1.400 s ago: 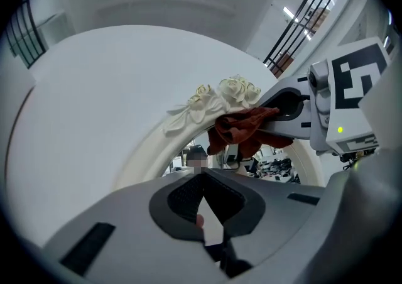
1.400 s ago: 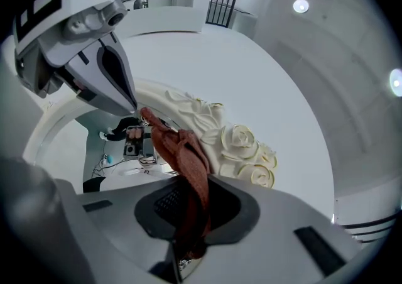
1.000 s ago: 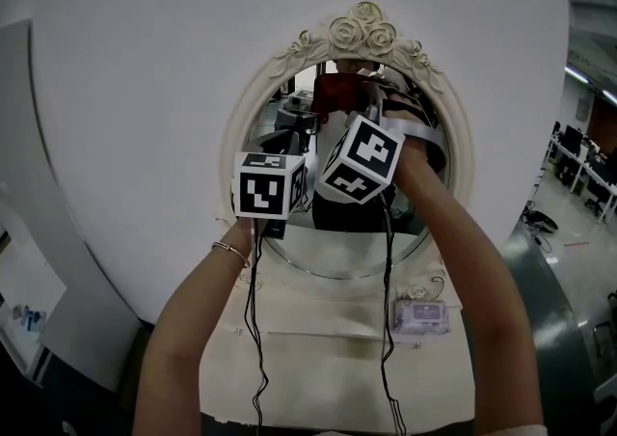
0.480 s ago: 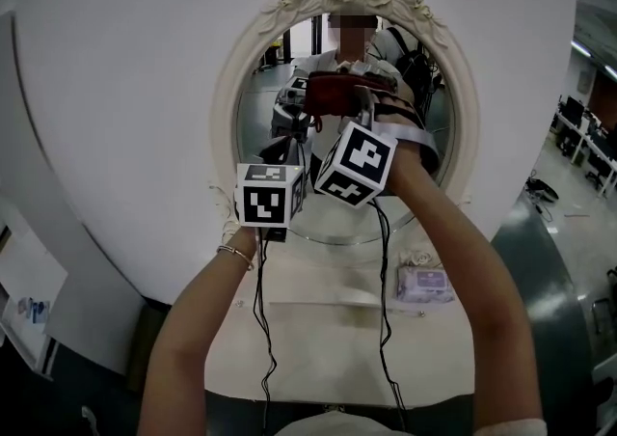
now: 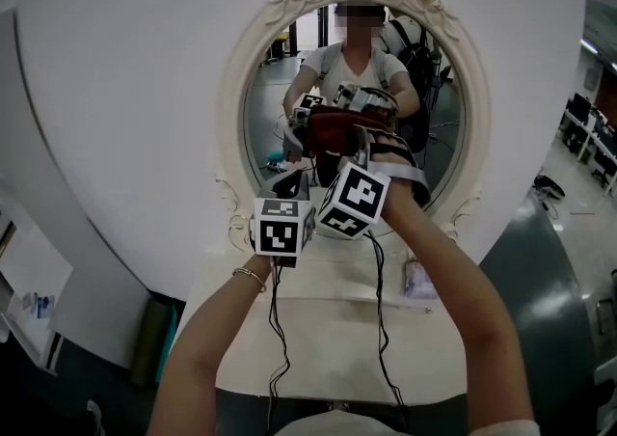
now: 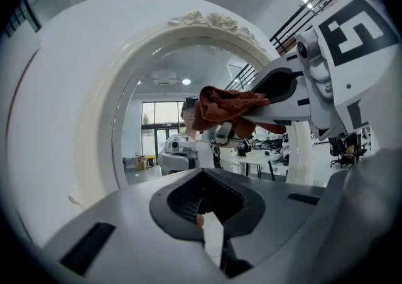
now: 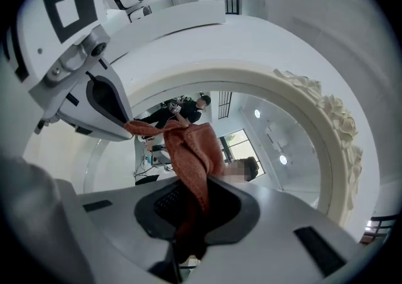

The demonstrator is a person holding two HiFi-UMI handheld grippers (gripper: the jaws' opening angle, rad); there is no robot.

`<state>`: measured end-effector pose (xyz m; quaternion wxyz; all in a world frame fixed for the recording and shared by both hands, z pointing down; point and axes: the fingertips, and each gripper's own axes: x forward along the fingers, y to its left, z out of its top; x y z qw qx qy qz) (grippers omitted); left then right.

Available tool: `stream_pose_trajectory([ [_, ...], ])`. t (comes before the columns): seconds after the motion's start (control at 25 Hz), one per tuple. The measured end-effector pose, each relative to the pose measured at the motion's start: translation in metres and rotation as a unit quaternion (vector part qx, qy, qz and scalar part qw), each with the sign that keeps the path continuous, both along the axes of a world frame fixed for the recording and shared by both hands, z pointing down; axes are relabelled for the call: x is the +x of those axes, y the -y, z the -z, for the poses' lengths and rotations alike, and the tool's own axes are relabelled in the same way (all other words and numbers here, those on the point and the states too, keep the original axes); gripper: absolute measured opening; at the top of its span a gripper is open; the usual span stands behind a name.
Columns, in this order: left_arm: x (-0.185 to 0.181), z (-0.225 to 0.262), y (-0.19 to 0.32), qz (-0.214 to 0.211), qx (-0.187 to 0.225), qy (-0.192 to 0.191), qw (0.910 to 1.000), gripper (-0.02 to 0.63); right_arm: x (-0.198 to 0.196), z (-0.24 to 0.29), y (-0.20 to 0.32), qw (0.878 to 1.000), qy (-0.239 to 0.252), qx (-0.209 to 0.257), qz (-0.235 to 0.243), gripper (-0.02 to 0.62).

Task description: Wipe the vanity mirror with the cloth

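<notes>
- Looking down from the head view, the right gripper (image 5: 345, 140) holds the red cloth (image 5: 333, 122) in front of the middle of the oval mirror (image 5: 275, 101). The left gripper (image 5: 292, 183) hangs just beside and below it. Whether the cloth actually touches the glass cannot be told here.
- In the left gripper view, that gripper's own jaws are pressed together with no cloth between them. The cloth (image 6: 226, 105) bunches at the tip of the other gripper, before the glass. I judge this gripper is best kept off the glass and clear of the wiping path.
- In the right gripper view, the jaws pinch a fold of the cloth (image 7: 195, 151), which trails forward towards the mirror (image 7: 270, 132). A good wipe, I judge, needs the loose bunch to lead, so that fabric and not hard jaw tips meets the glass. It also calls for light, even pressure, overlapping strokes and a stop short of the carved frame (image 7: 339, 125).
</notes>
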<state>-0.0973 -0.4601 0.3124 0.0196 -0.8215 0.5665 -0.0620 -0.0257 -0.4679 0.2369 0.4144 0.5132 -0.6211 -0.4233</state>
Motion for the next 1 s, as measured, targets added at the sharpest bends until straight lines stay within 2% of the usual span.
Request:
stream_pose_trajectory([
  [0.28, 0.000, -0.053, -0.001, -0.002, -0.038, -0.011, 0.9992, 0.006, -0.005, -0.050, -0.001, 0.999, 0.013, -0.032, 0.012, 0.061],
  [0.56, 0.003, -0.104, -0.005, -0.008, -0.070, -0.010, 0.9975, 0.006, -0.003, -0.106, -0.002, 0.998, 0.003, -0.063, 0.019, 0.061],
  [1.0, 0.001, -0.155, -0.009, -0.002, -0.107, -0.017, 0.9942, 0.006, 0.001, -0.191, -0.005, 0.991, 0.006, -0.133, 0.018, 0.061],
])
